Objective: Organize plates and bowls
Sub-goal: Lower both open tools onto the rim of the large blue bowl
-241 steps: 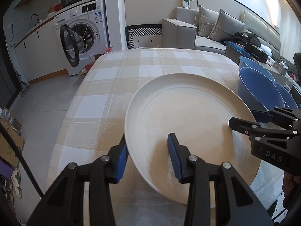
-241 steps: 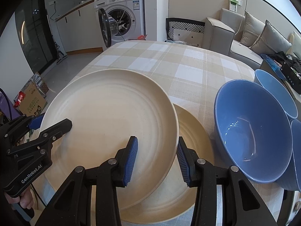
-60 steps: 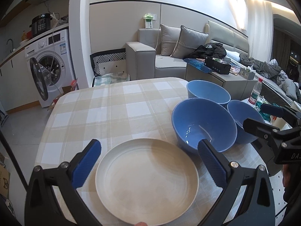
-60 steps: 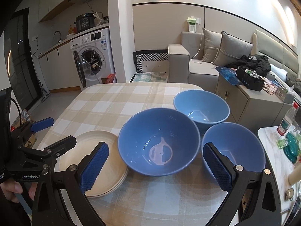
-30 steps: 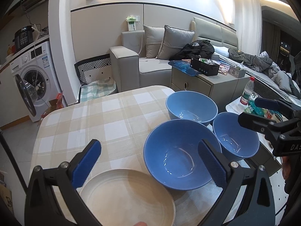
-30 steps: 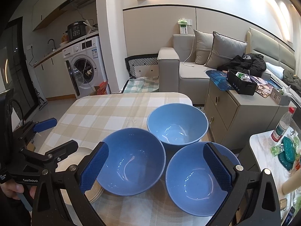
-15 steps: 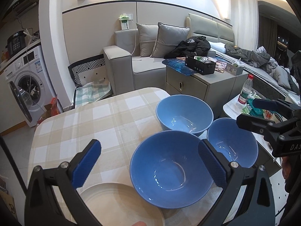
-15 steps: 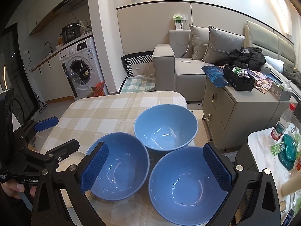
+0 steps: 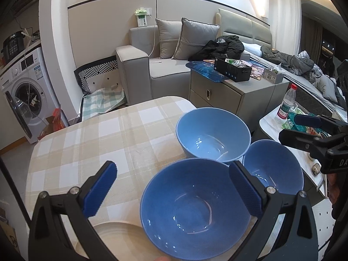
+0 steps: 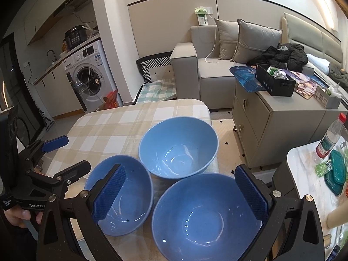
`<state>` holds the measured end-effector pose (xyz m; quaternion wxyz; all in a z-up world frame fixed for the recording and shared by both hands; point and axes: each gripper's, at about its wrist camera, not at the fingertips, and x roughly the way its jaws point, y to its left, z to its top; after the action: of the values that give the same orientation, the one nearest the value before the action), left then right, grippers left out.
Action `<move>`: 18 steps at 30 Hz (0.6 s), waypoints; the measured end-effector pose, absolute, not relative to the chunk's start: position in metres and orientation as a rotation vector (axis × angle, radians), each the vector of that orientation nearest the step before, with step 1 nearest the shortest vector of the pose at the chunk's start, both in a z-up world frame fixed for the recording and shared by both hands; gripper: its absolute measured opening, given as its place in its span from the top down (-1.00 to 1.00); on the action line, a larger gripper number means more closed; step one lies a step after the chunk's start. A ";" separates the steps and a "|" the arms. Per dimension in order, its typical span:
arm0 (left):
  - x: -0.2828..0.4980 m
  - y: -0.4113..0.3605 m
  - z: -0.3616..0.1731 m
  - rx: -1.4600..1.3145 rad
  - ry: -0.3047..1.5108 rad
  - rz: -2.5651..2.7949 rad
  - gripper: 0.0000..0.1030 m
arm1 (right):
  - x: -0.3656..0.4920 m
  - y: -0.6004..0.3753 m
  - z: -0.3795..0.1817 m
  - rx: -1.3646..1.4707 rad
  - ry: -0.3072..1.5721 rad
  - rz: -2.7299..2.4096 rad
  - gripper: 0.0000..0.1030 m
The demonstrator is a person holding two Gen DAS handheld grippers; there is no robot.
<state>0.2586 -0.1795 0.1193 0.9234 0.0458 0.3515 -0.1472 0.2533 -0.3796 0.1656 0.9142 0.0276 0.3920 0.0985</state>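
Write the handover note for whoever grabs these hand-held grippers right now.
Left hand-held gripper: open, empty, above the near-left blue bowl.
Right hand-held gripper: open, empty, above the near-right blue bowl.
Things: three blue bowls sit separately, clustered on the checked table; the far bowl stands behind the other two. The cream plates lie stacked at the table's near-left edge.
Done: plates stacked.
Left: the bowls, not yet nested; probably set one inside another.
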 end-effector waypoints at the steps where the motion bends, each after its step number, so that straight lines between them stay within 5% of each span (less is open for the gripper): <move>1: 0.262 -0.181 0.118 0.093 0.724 -0.300 -1.00 | 0.257 -0.382 0.164 0.059 0.813 0.200 -0.98; 18: 0.317 -0.208 0.087 0.099 0.785 -0.284 -1.00 | 0.321 -0.409 0.129 0.127 0.895 0.188 -0.98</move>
<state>0.3170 -0.2078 0.0868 0.9130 0.0478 0.3810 -0.1380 0.3207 -0.4085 0.1286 0.8953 0.0612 0.4319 0.0909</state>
